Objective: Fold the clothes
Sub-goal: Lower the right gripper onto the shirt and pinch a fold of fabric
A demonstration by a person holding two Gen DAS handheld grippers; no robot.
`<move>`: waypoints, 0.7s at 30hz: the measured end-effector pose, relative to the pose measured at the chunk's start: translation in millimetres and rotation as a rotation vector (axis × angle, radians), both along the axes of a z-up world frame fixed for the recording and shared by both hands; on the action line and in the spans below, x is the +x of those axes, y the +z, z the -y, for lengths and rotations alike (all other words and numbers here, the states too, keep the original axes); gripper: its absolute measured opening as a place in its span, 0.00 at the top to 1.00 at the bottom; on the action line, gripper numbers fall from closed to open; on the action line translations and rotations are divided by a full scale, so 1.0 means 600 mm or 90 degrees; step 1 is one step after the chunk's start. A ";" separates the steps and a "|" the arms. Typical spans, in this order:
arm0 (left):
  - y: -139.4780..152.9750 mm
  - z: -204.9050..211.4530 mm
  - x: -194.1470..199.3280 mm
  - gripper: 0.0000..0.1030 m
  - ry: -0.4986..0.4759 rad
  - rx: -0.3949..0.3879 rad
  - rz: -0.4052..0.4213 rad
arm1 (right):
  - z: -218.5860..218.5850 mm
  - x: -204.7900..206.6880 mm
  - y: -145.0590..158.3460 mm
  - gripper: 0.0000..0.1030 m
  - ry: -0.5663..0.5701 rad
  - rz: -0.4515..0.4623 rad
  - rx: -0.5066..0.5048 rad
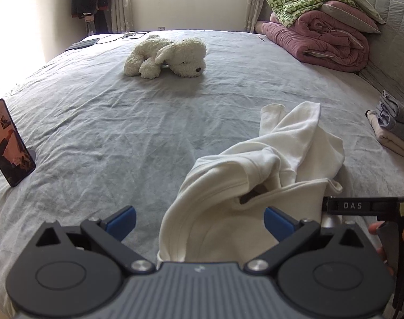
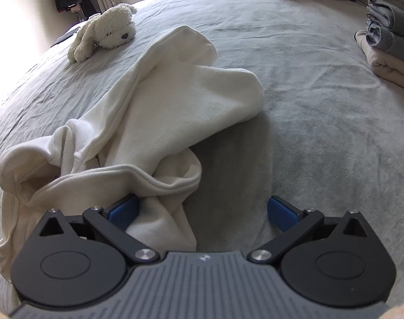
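A crumpled white garment (image 1: 257,175) lay on the grey bed (image 1: 109,111), filling the lower right of the left wrist frame and the centre-left of the right wrist frame. The left hand-held gripper (image 1: 199,223) was spread wide, cloth between its jaws but ungripped. The right hand-held gripper (image 2: 203,212) was likewise released, its left pad (image 2: 123,211) touching the fabric. A plush dog (image 1: 166,55) lay further up the frame.

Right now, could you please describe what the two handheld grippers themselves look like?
Both the left gripper and right gripper match: ribbed grey body, black round-lobed linkage arms with silver pivot screws, and blue pads on the fingers. White "DAS" lettering marks the right one's side.
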State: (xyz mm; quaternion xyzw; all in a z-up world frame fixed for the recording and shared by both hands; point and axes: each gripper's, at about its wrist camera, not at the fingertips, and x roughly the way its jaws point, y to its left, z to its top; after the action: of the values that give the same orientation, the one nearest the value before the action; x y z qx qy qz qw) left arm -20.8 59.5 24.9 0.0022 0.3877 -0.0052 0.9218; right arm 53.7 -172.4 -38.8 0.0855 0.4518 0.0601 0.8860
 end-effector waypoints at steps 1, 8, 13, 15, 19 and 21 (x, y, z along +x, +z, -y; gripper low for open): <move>-0.002 0.004 0.008 0.00 0.002 0.004 0.001 | 0.001 0.003 0.001 0.00 0.006 -0.006 -0.002; -0.014 0.027 0.067 0.01 0.014 0.027 -0.018 | 0.022 0.014 0.022 0.00 0.023 -0.014 0.038; 0.004 0.015 0.097 0.06 0.030 -0.028 -0.050 | 0.028 0.006 0.052 0.08 0.055 0.037 0.069; 0.010 0.009 0.107 0.06 0.040 -0.051 -0.050 | 0.032 0.004 0.060 0.12 0.061 0.039 0.107; -0.009 -0.020 0.104 0.02 0.053 -0.133 -0.023 | 0.036 -0.004 0.069 0.15 0.063 0.045 0.161; -0.030 -0.041 0.102 0.01 0.076 -0.175 -0.038 | 0.033 -0.014 0.071 0.15 0.068 0.053 0.165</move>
State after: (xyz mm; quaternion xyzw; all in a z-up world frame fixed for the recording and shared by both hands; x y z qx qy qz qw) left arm 40.6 84.3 6.8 -0.1472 0.4101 -0.0030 0.9001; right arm 45.2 -192.4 4.0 0.1721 0.4074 0.1685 0.8809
